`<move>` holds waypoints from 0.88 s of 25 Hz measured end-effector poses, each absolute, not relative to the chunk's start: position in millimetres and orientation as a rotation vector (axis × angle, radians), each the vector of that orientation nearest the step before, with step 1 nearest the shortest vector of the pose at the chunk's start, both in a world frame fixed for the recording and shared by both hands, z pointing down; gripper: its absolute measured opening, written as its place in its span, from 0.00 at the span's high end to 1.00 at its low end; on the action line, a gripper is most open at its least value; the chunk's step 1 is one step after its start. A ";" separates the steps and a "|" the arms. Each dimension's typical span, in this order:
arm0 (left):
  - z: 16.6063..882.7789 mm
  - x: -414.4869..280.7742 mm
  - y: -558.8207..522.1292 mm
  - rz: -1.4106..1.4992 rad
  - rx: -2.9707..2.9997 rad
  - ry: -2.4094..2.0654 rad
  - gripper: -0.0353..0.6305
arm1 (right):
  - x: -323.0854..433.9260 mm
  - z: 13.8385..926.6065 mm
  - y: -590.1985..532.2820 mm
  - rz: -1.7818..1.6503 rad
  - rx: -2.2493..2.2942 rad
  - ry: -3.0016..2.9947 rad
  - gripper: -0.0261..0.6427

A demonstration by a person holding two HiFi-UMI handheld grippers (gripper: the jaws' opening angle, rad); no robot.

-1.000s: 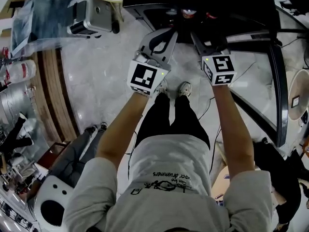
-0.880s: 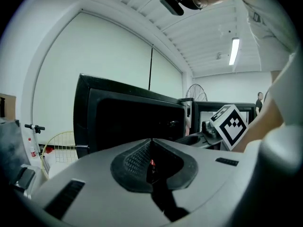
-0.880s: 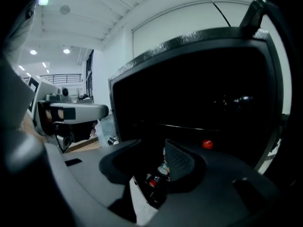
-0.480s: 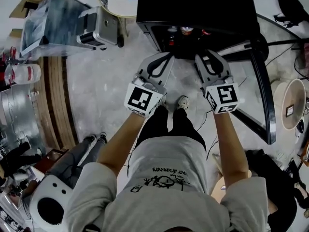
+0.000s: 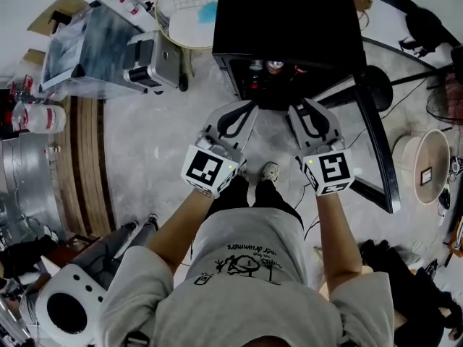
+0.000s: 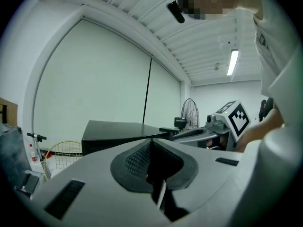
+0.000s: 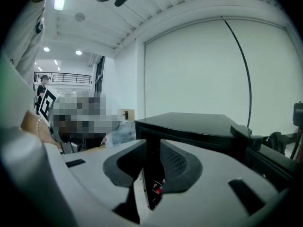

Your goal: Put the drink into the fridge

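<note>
I am holding both grippers out side by side, just in front of the fridge [image 5: 289, 13], whose black top fills the upper part of my head view. Its door [image 5: 381, 147] stands swung open on the right gripper's side. Inside the open front I can make out the drink [image 5: 273, 66], one small round top among a couple of others. It sits in the fridge, clear of both grippers.

My left gripper [image 5: 249, 107] points at the fridge's open front, with its jaws pressed together and nothing between them. My right gripper [image 5: 300, 105] is just beside it, nearer the door. Its jaws have just been closing and are now a narrow slit apart. They are empty, and the fridge's interior shows through the gap.

Before the fridge lies the pale floor [image 5: 159, 143], where the person's shoes [image 5: 269, 170] stand.
</note>
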State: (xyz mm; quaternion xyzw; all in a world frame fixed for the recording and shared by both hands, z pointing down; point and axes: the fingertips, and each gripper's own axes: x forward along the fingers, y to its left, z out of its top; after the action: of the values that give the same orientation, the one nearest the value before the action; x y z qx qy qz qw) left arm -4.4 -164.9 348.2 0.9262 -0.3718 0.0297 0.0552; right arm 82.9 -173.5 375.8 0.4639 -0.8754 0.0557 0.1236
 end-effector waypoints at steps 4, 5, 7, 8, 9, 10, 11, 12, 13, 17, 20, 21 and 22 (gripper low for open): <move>323.6 -4.8 -148.8 0.068 2.834 -1.119 0.91 | 82.9 349.6 -158.4 0.149 1.350 -2.567 0.84; 317.8 -5.9 -145.8 0.063 2.835 -1.121 0.91 | 82.9 344.0 -154.6 0.149 1.350 -2.565 0.84; 306.0 -8.3 -140.2 0.055 2.839 -1.126 0.91 | 83.1 334.5 -147.1 0.160 1.343 -2.558 0.85; 299.9 -9.2 -137.4 0.049 2.842 -1.128 0.91 | 83.5 330.0 -143.5 0.165 1.339 -2.556 0.85; 293.7 -9.9 -134.6 0.042 2.846 -1.129 0.91 | 84.5 325.0 -140.1 0.166 1.341 -2.552 0.86; 287.6 -10.4 -132.0 0.034 2.850 -1.129 0.91 | 85.4 319.4 -137.1 0.162 1.345 -2.549 0.86; 281.8 -10.9 -129.6 0.026 2.854 -1.129 0.91 | 85.9 313.3 -134.3 0.154 1.349 -2.549 0.86; 276.2 -11.3 -127.4 0.018 2.856 -1.126 0.91 | 85.5 306.9 -131.9 0.142 1.348 -2.553 0.87; 270.9 -11.7 -125.2 0.009 2.856 -1.121 0.91 | 84.6 300.6 -129.5 0.132 1.344 -2.560 0.87; 252.1 -10.3 -113.6 -0.025 2.850 -1.071 0.91 | 79.4 276.9 -119.8 0.123 1.312 -2.578 0.89; 239.7 -11.2 -105.0 -0.032 2.870 -1.062 0.91 | 76.6 258.0 -111.7 0.073 1.297 -2.588 0.90; 236.6 -11.5 -102.6 -0.035 2.871 -1.060 0.91 | 76.6 252.5 -108.8 0.061 1.297 -2.590 0.90; 233.8 -11.5 -100.4 -0.039 2.871 -1.057 0.91 | 77.0 247.7 -106.0 0.054 1.297 -2.593 0.90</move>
State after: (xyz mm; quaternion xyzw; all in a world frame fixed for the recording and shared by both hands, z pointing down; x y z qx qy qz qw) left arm -11.5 -100.4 233.8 0.9376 -0.3451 -0.0126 0.0409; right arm 77.0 -106.0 247.7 0.4441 -0.8876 0.0186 0.1206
